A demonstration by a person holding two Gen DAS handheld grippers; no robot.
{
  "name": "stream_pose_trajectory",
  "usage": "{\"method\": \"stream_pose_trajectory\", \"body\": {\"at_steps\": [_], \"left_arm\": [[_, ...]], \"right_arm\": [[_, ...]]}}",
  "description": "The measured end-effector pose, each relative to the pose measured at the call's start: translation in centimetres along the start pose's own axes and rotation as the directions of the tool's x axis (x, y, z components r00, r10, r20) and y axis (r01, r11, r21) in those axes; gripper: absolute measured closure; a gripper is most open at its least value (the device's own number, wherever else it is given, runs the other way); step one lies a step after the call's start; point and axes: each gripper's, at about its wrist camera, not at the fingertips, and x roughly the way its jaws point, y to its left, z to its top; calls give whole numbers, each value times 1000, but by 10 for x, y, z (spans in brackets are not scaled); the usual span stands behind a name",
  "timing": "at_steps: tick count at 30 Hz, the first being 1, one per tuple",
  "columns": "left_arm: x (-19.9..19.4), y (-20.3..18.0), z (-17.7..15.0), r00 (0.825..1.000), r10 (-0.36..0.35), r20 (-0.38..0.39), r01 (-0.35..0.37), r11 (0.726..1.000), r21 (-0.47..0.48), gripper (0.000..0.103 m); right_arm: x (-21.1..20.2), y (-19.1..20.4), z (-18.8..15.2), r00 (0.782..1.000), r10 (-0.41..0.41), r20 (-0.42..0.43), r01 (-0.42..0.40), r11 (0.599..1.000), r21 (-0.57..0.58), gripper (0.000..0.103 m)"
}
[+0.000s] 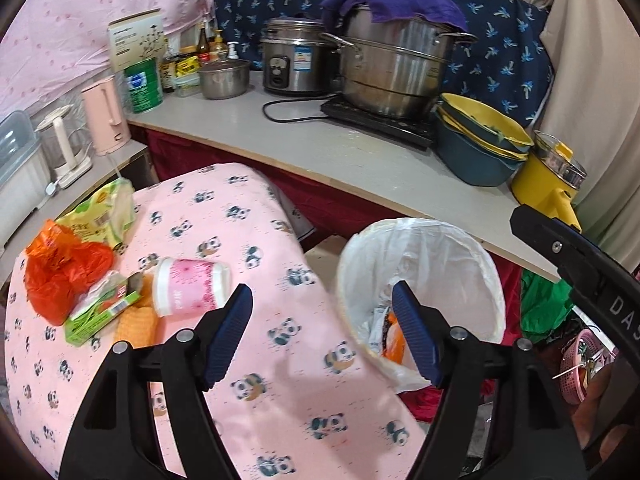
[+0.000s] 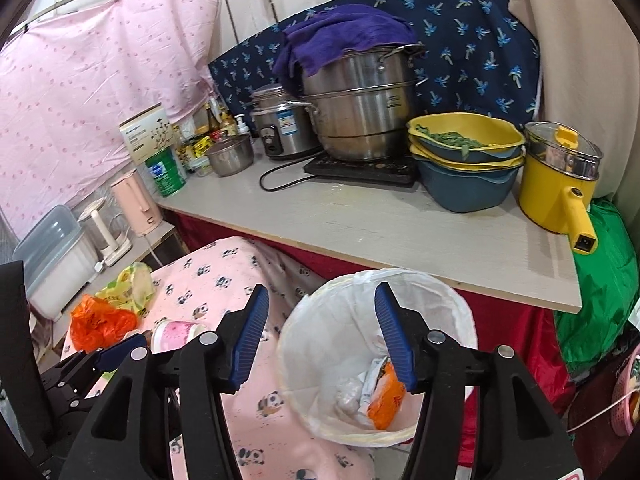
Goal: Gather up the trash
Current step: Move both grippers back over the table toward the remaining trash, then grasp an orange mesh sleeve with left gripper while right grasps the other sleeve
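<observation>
Several wrappers already lie in the bin (image 2: 376, 364) below the right gripper (image 2: 320, 336); both it and the left gripper (image 1: 324, 332) gape empty. Left of them wait a cup (image 1: 188, 286), orange bag (image 1: 64, 272) and green box (image 1: 100, 316).

- My gripper (image 1: 322, 334) pads are ribbed blue on black arms
- The tablecloth (image 1: 256, 240) is pink with small pandas
- The bin liner (image 2: 344, 300) is white; an orange wrapper (image 2: 386, 400) lies inside
- The plastic bag (image 1: 60, 268) is orange-red
- The cup (image 1: 188, 286) is pink-flowered on white
- The small box (image 1: 100, 316) is green
- The towel (image 2: 344, 32) is purple
- The pot (image 2: 556, 196) is yellow
</observation>
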Motion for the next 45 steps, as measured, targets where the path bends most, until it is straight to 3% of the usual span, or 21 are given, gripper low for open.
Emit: {"method": "stream_pose_trajectory", "body": {"at_steps": [12,20,33,35,38,40,42,45], "left_arm": [[-13,79,-25,993,114,-21,-116,989,-87,34],[-14,130,-57,981,183,-64,-189,975,-116,28],[13,183,-110,966,195,-169,-222,962,-156,29],[18,185,-113,967,183,-175,-211,965,-157,32],[24,184,-114,970,154,-187,-184,971,-155,47],[26,186,-115,971,127,-202,-161,974,-162,75],[26,192,-117,971,87,-222,-130,974,-186,90],[13,200,-117,978,71,-197,-115,969,-219,93]], "right_arm": [[17,72,-26,993,92,-80,-99,991,-90,49],[33,117,-53,975,148,-164,-171,976,-135,49],[65,154,-94,947,168,-274,-213,966,-144,49],[68,158,-99,944,165,-285,-214,965,-150,49],[72,162,-104,941,162,-298,-215,964,-155,49],[73,164,-107,938,160,-307,-216,963,-158,49],[75,167,-110,936,158,-314,-218,962,-164,49],[78,172,-114,931,160,-327,-224,960,-168,49]]}}
